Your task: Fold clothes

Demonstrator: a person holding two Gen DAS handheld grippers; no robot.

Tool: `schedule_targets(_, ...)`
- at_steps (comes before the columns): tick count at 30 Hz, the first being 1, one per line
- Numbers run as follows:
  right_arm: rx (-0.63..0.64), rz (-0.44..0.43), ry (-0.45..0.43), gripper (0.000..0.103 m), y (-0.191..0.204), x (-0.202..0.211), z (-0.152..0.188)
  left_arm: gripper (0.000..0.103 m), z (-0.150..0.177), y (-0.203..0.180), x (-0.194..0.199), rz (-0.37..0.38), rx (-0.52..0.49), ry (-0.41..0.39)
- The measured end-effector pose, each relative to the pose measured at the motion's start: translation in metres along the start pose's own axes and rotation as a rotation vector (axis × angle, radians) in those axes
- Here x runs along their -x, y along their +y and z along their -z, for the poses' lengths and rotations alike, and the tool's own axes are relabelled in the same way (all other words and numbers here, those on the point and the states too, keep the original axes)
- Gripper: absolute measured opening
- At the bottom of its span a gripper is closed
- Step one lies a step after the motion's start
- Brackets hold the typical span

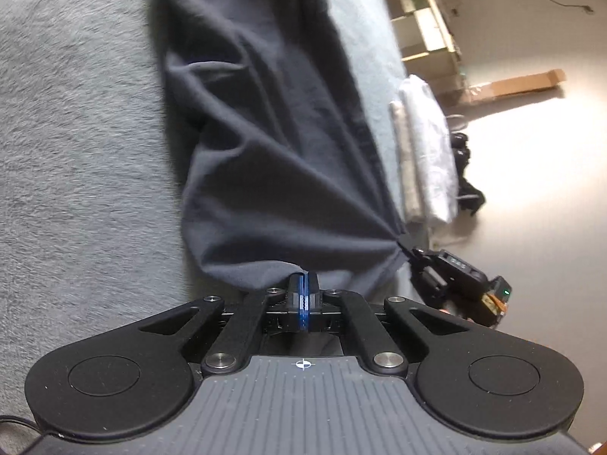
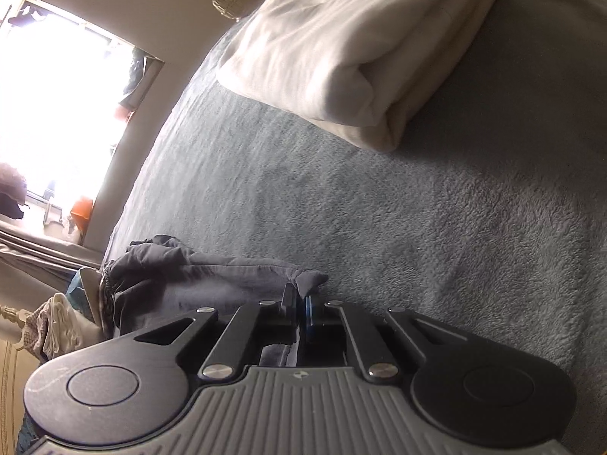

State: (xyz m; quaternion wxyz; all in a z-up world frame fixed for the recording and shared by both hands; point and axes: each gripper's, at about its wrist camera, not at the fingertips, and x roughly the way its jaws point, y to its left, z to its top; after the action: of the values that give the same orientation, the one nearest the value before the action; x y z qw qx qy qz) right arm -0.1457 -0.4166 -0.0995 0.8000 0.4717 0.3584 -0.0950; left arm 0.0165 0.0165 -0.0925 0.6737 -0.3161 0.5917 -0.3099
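Observation:
A dark navy garment (image 1: 258, 121) lies stretched lengthwise over the grey fleece blanket (image 1: 76, 132). My left gripper (image 1: 303, 278) is shut on its near edge. The right gripper (image 1: 411, 252) shows in the left wrist view, pinching the garment's corner at the right, where the cloth pulls into taut folds. In the right wrist view my right gripper (image 2: 301, 292) is shut on a bunched corner of the dark garment (image 2: 197, 276), which sags to the left over the bed's edge.
A folded stack of white and cream cloth (image 1: 425, 148) (image 2: 364, 49) rests on the blanket near the bed's edge. Beyond are a pale floor, shelving (image 1: 428, 26), a flat cardboard piece (image 1: 527, 81), a bright window (image 2: 64, 106) and heaped laundry (image 2: 60, 326).

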Motion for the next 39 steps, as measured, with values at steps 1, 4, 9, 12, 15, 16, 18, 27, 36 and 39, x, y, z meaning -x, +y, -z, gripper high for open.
schedule_targets(1,0.003,-0.001,-0.001,0.005,0.000,0.000,0.001,0.000,-0.001,0.004,-0.002,-0.003,0.011,0.004)
schedule_targets(4,0.016,-0.004,-0.004,0.011,-0.001,0.002,0.003,0.000,0.000,0.013,-0.004,0.008,0.056,0.014)
schedule_targets(9,0.100,-0.039,-0.048,0.038,0.011,0.036,0.022,0.032,0.003,0.014,-0.002,0.014,0.053,0.035)
schedule_targets(12,0.150,-0.060,-0.074,0.038,0.018,0.056,0.033,0.033,0.005,0.012,-0.005,0.015,0.033,0.056)
schedule_targets(15,0.192,-0.133,-0.017,0.039,0.028,0.066,0.049,0.033,0.010,0.009,-0.009,0.018,0.019,0.084)
schedule_targets(16,0.194,-0.165,0.061,0.039,0.033,0.060,0.058,0.033,0.011,0.007,-0.011,0.025,0.013,0.094)
schedule_targets(18,0.194,-0.225,0.213,0.042,0.043,0.046,0.076,0.033,0.015,0.003,-0.013,0.041,0.001,0.110)
schedule_targets(27,-0.002,-0.200,0.429,0.045,0.031,-0.012,0.125,0.038,0.030,-0.009,-0.032,0.035,-0.043,0.152)
schedule_targets(36,-0.177,-0.253,0.414,0.045,0.014,-0.024,0.137,0.009,0.024,-0.002,-0.039,0.137,0.094,0.145)
schedule_targets(39,-0.236,-0.291,0.417,0.045,0.008,-0.030,0.144,0.009,0.023,0.011,-0.039,0.236,0.230,0.141)
